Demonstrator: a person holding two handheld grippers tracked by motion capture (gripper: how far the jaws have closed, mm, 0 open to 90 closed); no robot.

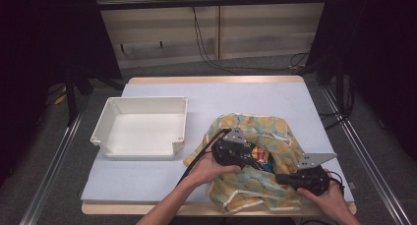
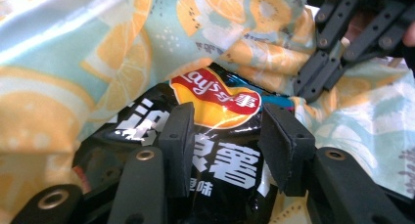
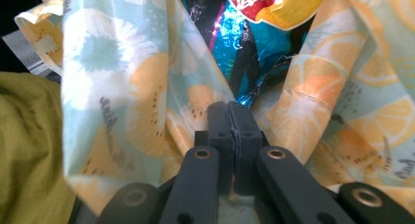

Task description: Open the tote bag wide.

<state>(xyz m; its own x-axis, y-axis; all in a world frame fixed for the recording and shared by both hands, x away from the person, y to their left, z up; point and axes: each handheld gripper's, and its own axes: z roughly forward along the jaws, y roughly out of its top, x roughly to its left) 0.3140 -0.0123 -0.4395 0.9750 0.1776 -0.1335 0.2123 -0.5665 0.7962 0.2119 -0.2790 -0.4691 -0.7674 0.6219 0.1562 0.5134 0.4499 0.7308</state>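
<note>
A cloth bag (image 1: 255, 126) printed with orange and lemon slices lies crumpled on the table's near right. A black Lay's crisp packet (image 2: 215, 94) sits in its mouth, also seen as the packet (image 1: 261, 155) from above. My left gripper (image 2: 225, 136) has its pads pressed on both sides of the packet; from above, the left gripper (image 1: 253, 156) points right into the bag. My right gripper (image 3: 230, 116) is shut, pads together, pinching the bag's cloth (image 3: 122, 77) just below the packet (image 3: 274, 4). The right gripper (image 1: 278, 177) is at the bag's near right edge.
An empty white plastic bin (image 1: 147, 99) stands on the table's left half. The pale blue tabletop (image 1: 221, 95) ends close behind my hands. Yellow-green fabric (image 3: 29, 145) shows at the left of the right gripper view. Cables run across the floor beyond the table.
</note>
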